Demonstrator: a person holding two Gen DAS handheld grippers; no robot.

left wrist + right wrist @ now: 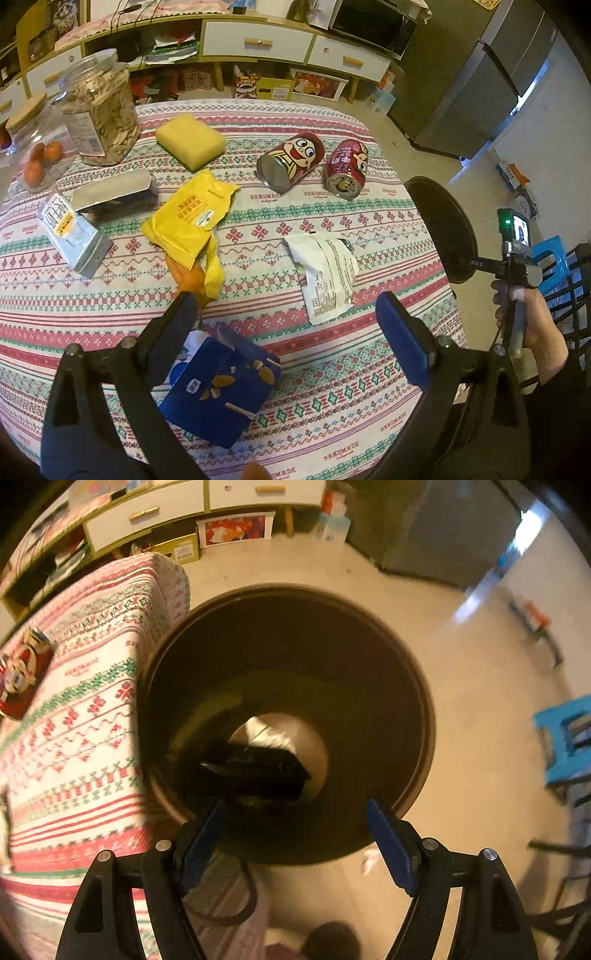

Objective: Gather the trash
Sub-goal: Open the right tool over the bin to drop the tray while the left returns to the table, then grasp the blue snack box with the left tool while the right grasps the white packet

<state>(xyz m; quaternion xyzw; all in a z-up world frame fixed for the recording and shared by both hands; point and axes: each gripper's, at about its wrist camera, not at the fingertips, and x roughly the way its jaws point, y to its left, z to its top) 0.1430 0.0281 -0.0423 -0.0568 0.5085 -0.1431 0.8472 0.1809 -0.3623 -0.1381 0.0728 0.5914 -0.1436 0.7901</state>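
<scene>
Right wrist: bin (369,701) contents dark, indistinct; both grippers' jaws apart, empty.

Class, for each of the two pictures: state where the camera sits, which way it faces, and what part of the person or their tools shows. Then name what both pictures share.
Left wrist: on the left gripper, tilted down over the table; open fingers, right hand show.
Right wrist: on the right gripper, looking steeply down into the bin; open, empty fingers show.
Shared: bin, red can, tablecloth.
</scene>
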